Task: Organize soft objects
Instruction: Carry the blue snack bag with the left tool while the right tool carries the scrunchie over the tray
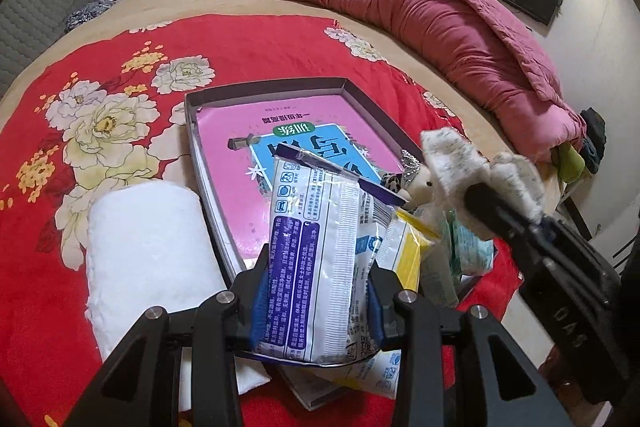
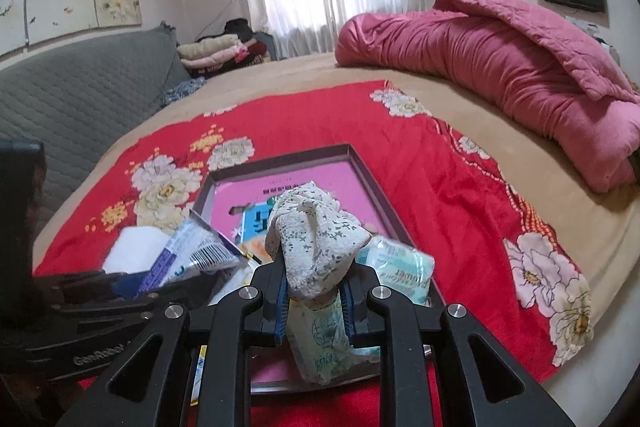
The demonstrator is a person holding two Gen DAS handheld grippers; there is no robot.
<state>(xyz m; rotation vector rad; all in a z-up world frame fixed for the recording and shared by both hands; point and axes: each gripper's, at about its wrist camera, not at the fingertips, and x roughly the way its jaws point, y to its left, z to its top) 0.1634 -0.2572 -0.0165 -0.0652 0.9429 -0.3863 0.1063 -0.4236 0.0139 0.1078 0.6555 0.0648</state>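
Observation:
My left gripper [image 1: 314,287] is shut on a white and purple wipes packet [image 1: 310,259], held upright over the near end of a shallow grey box [image 1: 264,89]. My right gripper [image 2: 314,301] is shut on a cream floral cloth [image 2: 314,231], held above the same box [image 2: 280,157]. The cloth [image 1: 476,163] and the right gripper also show in the left wrist view. In the box lie a pink book [image 1: 248,131], a small plush bear [image 1: 416,187], a yellow packet [image 1: 408,247] and pale green tissue packs [image 2: 400,267]. A white rolled towel [image 1: 148,255] lies left of the box.
The box sits on a red floral cloth [image 1: 240,43] spread over a tan bed [image 2: 304,71]. A rolled pink quilt [image 1: 440,27] lies along the far right. A grey quilted headboard [image 2: 80,99] and folded clothes [image 2: 216,53] are at the far left.

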